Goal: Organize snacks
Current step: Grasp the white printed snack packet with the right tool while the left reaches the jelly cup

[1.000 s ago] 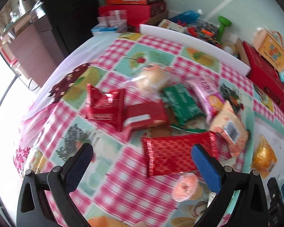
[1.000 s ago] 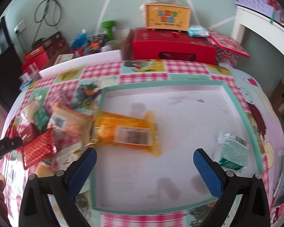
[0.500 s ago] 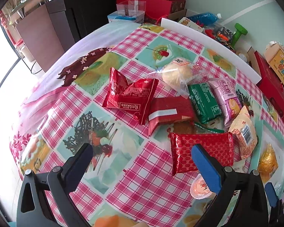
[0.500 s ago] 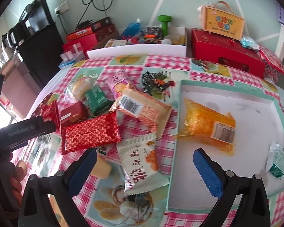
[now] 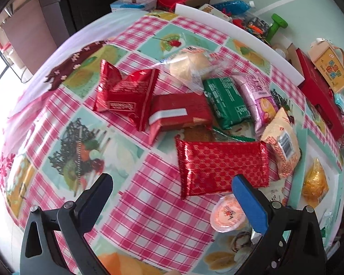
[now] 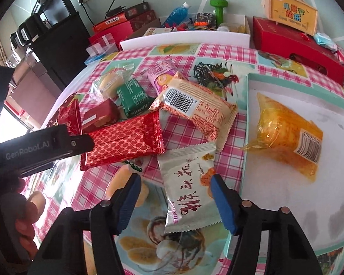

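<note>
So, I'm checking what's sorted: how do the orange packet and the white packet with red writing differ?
The orange packet lies inside the tray; the white packet lies on the tablecloth beside it. The orange one is translucent, the white one opaque. The right gripper straddles only the white one. Both are sealed and lie flat.

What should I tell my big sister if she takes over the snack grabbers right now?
Left gripper: open, holding nothing, over the tablecloth by the red patterned pack.
Right gripper: open, its fingers on either side of the white packet, not closed on it.
Done: the orange bag lies in the white tray; a small green packet shows at the tray's right edge.
Left: the white packet, red patterned pack, striped barcode bag, green pack, pink pack, bun, jelly cup and the other red packs wait on the cloth.
</note>
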`<state>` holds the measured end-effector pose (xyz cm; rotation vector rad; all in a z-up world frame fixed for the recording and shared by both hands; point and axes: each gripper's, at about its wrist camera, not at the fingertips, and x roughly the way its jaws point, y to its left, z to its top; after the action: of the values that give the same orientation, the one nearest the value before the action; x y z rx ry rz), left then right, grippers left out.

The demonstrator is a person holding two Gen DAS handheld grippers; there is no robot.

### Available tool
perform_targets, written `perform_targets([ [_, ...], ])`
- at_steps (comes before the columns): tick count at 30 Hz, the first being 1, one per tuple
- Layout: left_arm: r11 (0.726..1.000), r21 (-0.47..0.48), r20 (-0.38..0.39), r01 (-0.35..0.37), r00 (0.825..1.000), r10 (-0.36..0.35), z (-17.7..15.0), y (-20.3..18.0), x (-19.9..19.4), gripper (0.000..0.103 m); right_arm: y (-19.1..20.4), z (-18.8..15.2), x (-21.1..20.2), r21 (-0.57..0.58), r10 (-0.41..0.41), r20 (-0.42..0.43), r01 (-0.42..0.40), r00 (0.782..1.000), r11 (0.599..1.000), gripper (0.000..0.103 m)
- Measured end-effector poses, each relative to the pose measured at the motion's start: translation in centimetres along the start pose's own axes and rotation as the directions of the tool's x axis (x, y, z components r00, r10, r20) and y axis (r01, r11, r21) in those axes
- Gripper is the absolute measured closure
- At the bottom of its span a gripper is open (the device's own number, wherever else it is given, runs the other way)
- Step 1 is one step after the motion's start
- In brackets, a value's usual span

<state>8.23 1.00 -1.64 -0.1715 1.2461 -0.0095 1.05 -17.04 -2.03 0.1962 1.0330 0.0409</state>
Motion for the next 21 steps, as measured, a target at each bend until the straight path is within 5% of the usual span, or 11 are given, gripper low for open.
perform_targets([
  [21, 0.993, 0.077, -0.109, 0.086, 0.991, -0.077, -1.7, -5.1, 2.4, 0.000, 0.0, -0.7, 1.3, -0.026, -0.029, -0.053, 0.027, 0.998, 0.999, 0.042],
])
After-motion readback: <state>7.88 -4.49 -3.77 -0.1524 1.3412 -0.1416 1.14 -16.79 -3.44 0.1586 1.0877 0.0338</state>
